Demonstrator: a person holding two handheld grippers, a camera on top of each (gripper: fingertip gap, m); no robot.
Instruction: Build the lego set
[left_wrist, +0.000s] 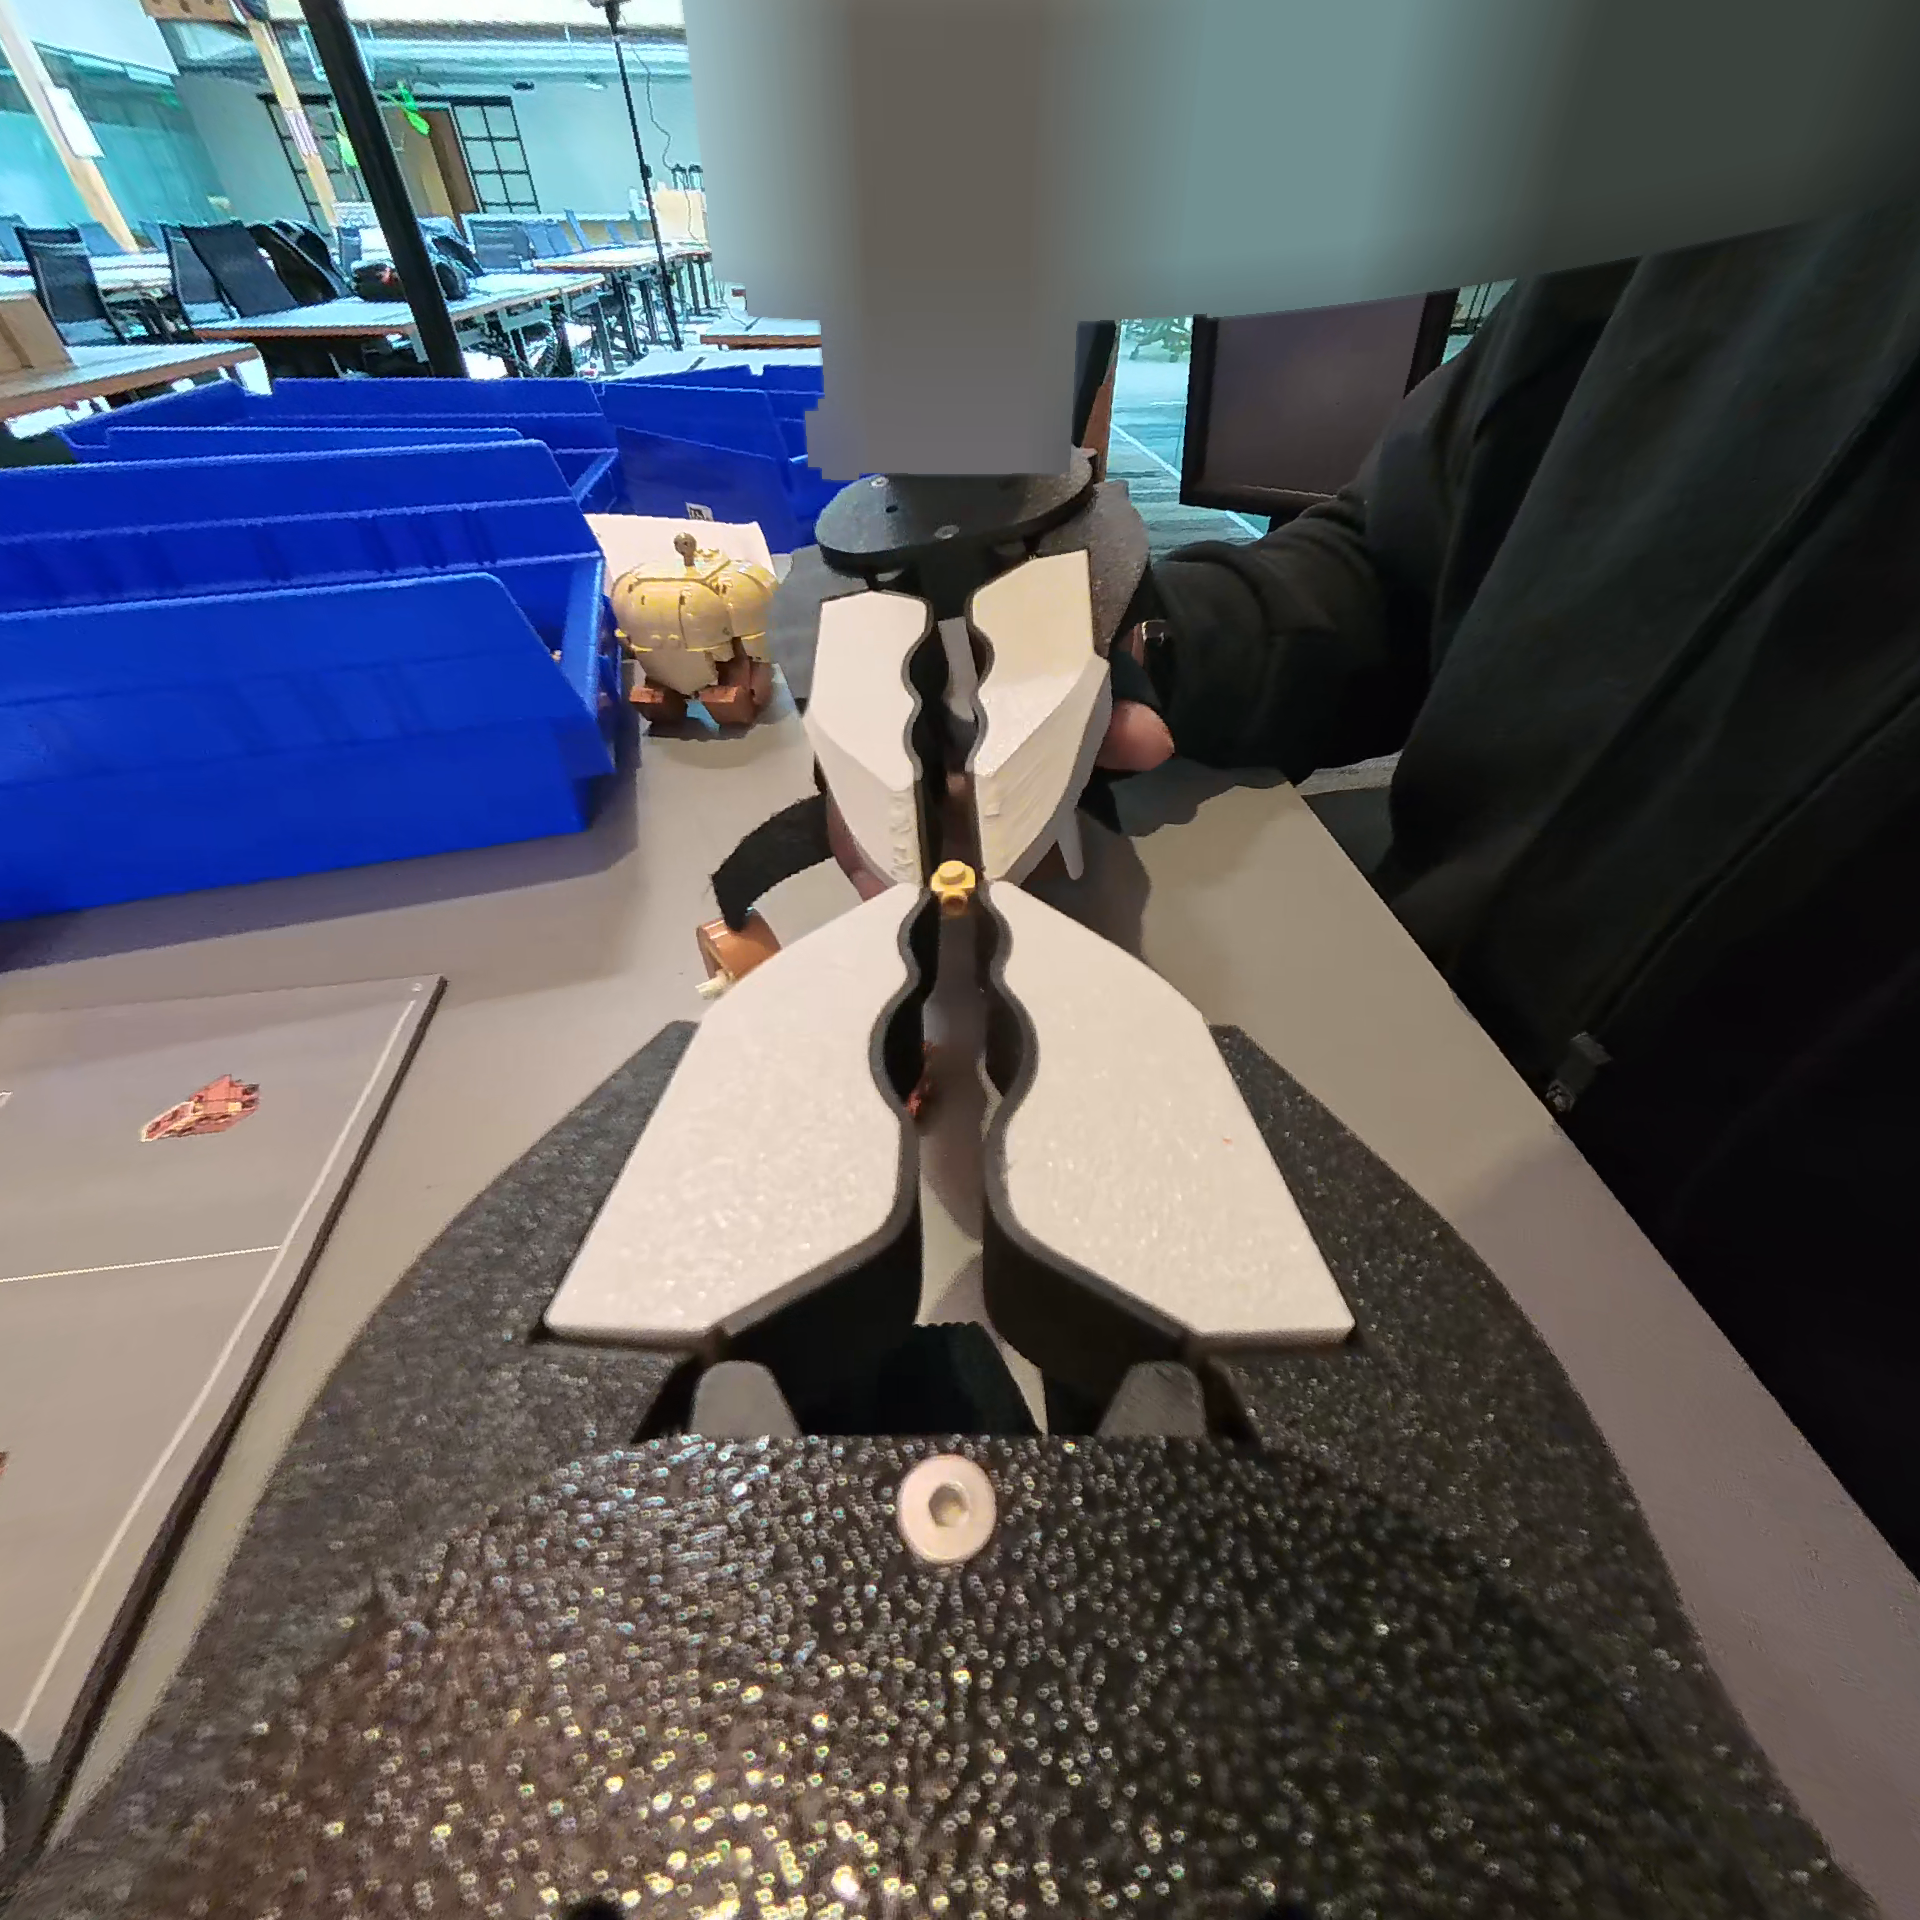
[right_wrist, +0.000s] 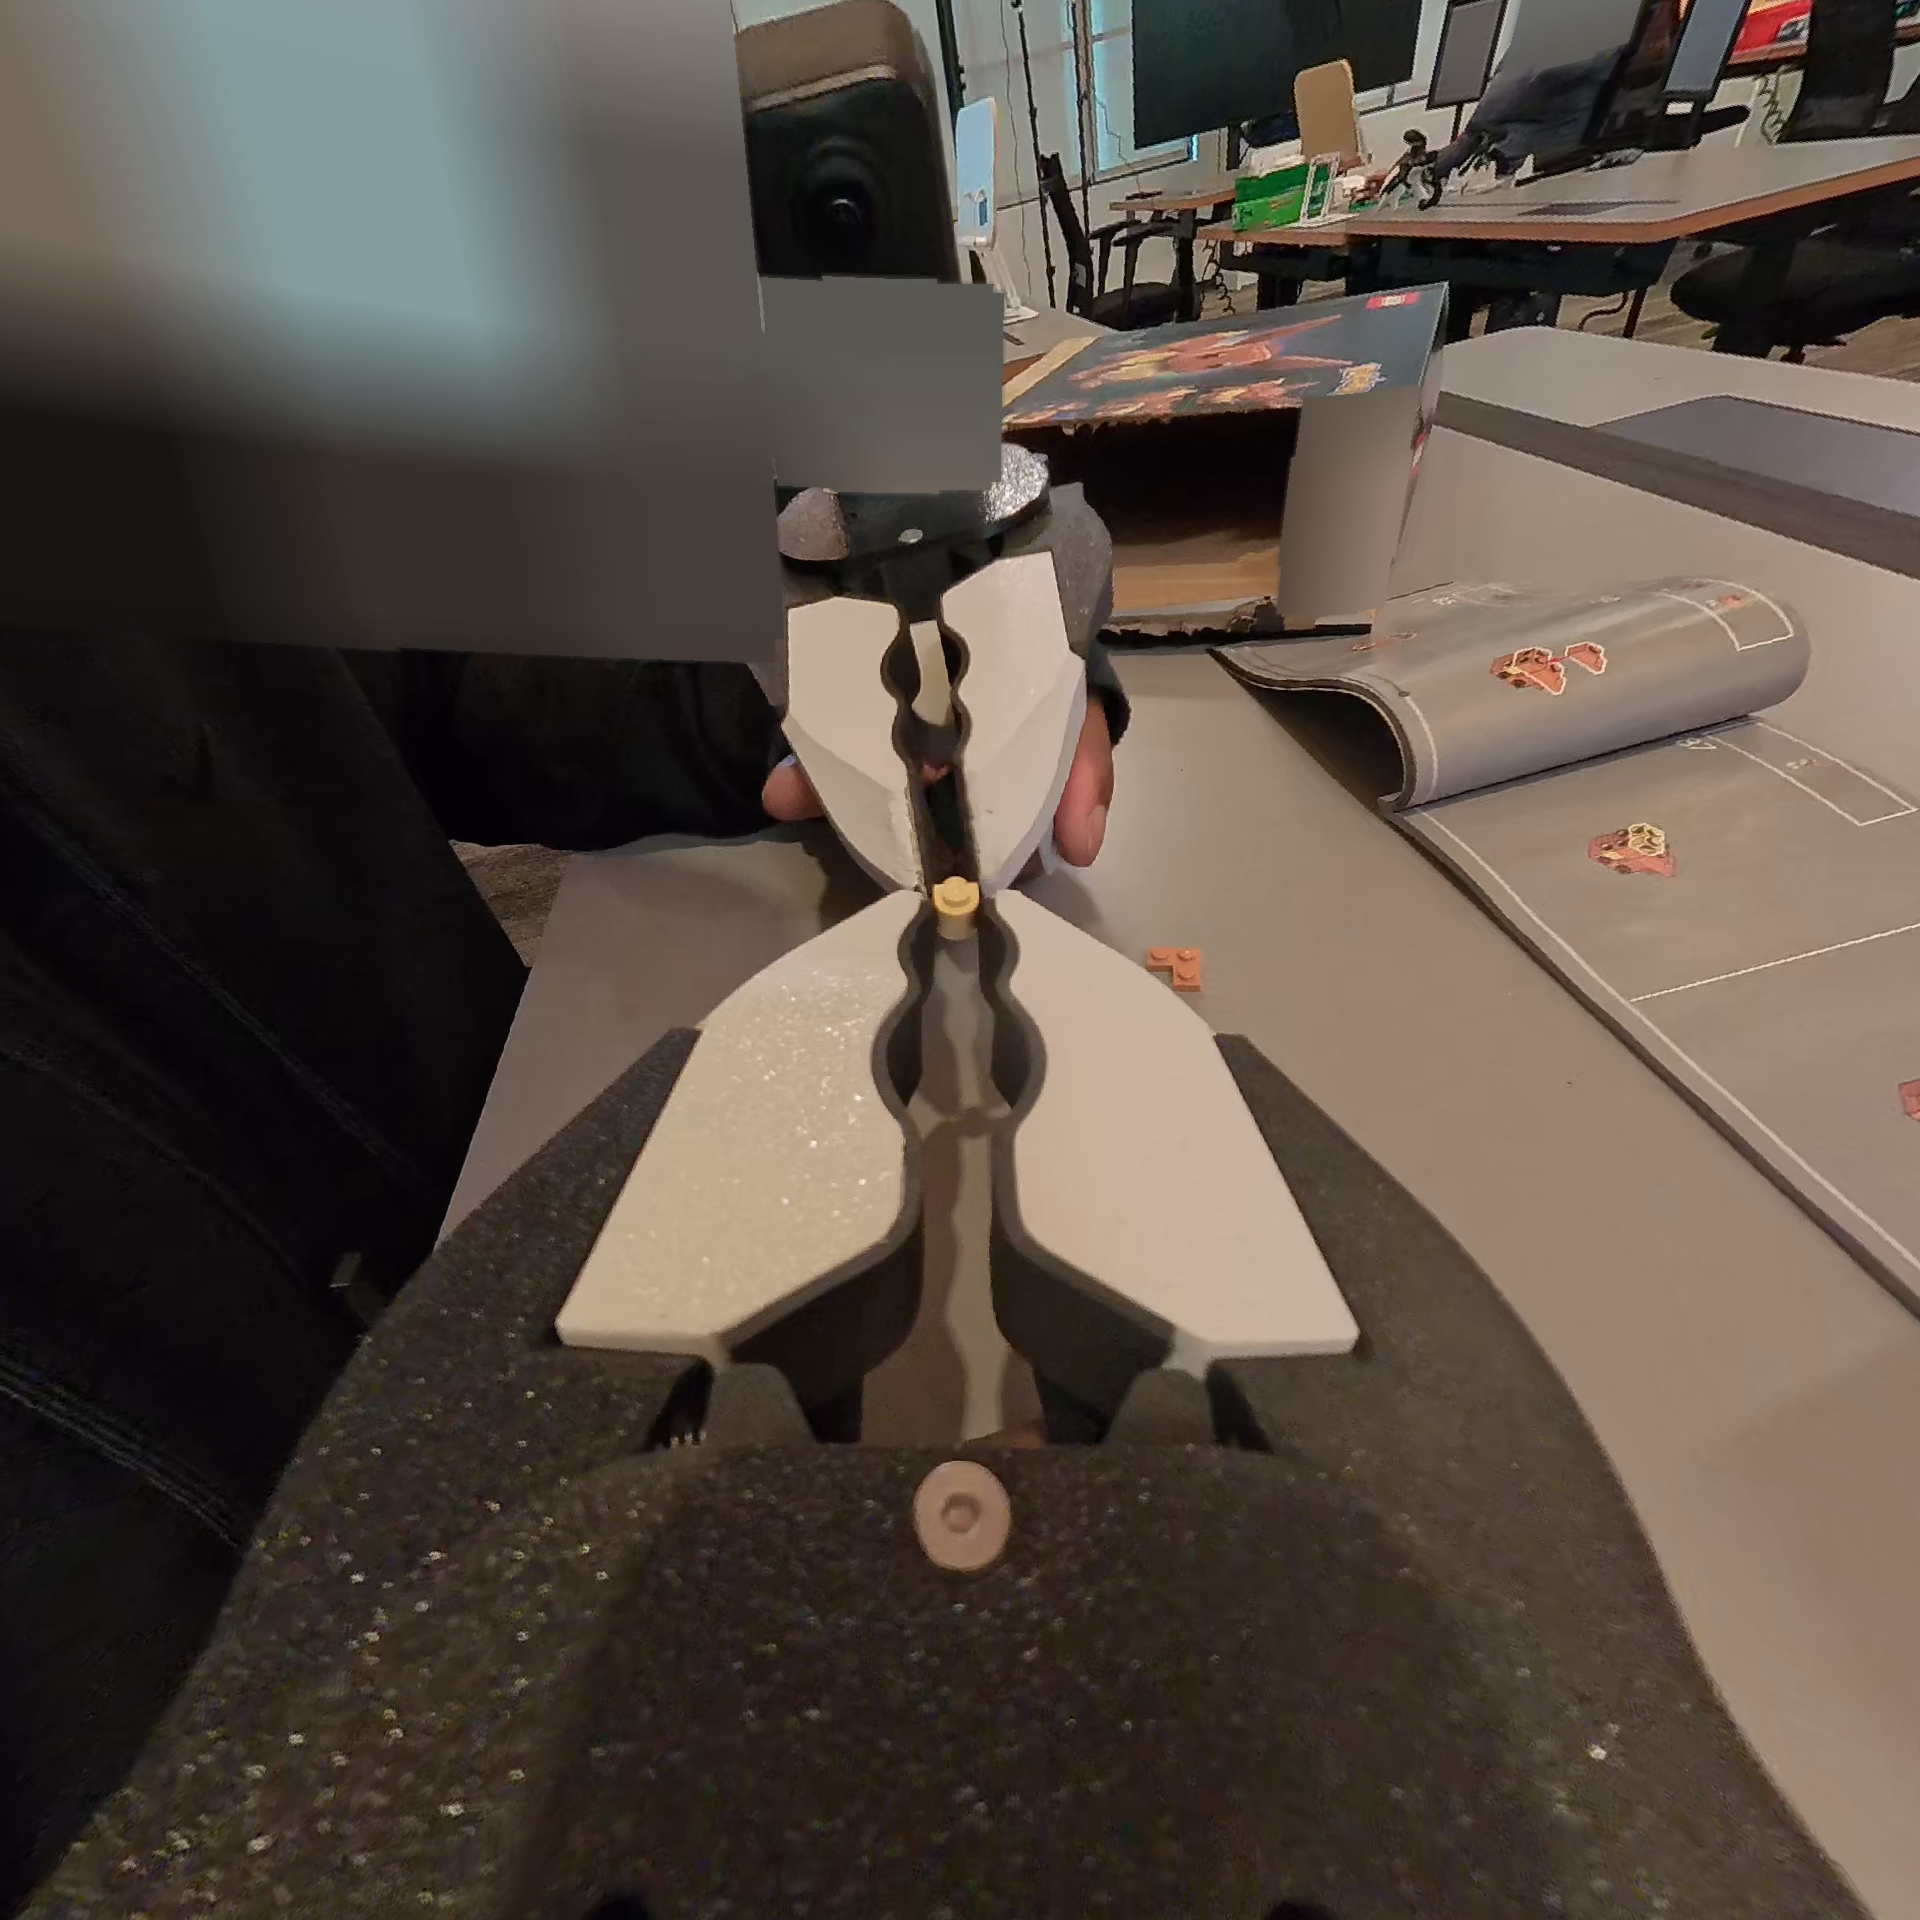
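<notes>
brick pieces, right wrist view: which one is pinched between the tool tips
The small tan round piece, held where both tools' tips meet. The orange L-shaped plate lies loose on the grey table.

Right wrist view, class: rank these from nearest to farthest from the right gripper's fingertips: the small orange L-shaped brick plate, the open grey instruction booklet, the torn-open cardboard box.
1. Small orange L-shaped brick plate, on the table just right of the right gripper.
2. Open grey instruction booklet, farther right.
3. Torn-open cardboard box, behind, upper right.
</notes>
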